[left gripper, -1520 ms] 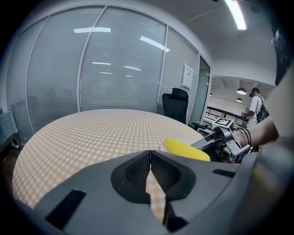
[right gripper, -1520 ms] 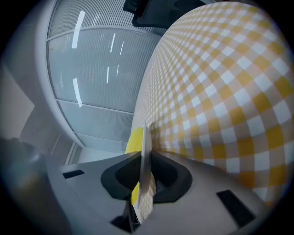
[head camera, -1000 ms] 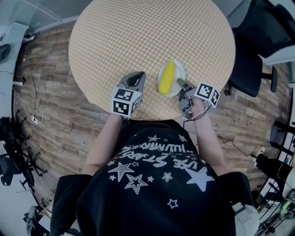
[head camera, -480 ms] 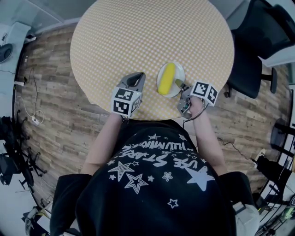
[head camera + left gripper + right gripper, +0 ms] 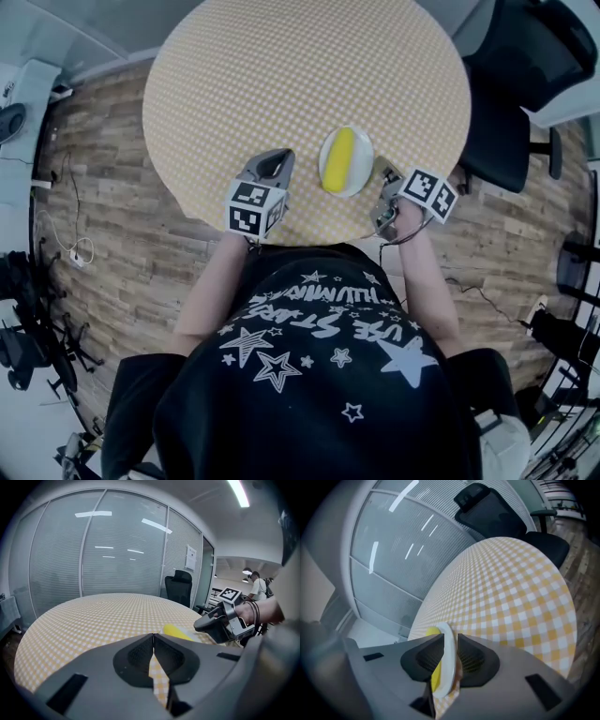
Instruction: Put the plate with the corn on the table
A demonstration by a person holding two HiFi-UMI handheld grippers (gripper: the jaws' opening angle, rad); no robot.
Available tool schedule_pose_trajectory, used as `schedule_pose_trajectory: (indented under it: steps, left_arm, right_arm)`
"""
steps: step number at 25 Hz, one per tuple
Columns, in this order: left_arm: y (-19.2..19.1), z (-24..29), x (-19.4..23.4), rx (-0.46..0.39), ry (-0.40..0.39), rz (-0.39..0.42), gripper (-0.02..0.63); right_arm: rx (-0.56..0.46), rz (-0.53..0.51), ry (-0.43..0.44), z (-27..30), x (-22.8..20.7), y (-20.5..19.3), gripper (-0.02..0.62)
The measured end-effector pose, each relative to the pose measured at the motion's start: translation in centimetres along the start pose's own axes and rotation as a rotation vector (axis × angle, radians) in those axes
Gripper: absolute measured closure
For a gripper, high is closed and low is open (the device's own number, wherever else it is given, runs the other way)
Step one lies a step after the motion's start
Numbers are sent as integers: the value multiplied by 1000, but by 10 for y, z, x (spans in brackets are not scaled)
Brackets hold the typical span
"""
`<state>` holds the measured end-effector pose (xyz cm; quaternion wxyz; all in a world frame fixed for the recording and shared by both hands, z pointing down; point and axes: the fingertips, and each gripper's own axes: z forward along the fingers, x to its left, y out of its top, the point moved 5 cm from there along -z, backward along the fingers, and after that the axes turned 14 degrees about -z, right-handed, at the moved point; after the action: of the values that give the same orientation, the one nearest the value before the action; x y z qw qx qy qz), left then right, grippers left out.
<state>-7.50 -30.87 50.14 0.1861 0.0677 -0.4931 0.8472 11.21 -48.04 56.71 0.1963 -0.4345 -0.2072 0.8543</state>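
While the round white plate point(image 5: 362, 157) with the yellow corn cob point(image 5: 338, 159) sits at the near edge of the checked yellow table point(image 5: 281, 75), the right gripper point(image 5: 384, 181) has its jaws slightly apart at the plate's rim. The left gripper point(image 5: 277, 156) is closed and empty.

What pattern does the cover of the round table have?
The table cover has a yellow-and-white check, clearest in the right gripper view.
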Motion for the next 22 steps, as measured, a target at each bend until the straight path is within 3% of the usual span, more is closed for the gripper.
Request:
schedule_pose_trajectory:
  steps: [6, 11, 16, 22]
  left_arm:
    - [12, 1, 3, -5, -57, 30, 597]
    - [25, -5, 13, -20, -111, 48, 597]
    - [32, -13, 27, 0, -191, 85, 597]
    - [40, -30, 56, 6, -271, 106, 597]
  right_arm:
    - [-151, 15, -6, -20, 7, 11, 508]
    - [-240, -55, -14, -32, 33, 14, 539]
    - [-321, -149, -94, -46, 61, 9, 546]
    - [-397, -179, -179, -53, 96, -10, 546]
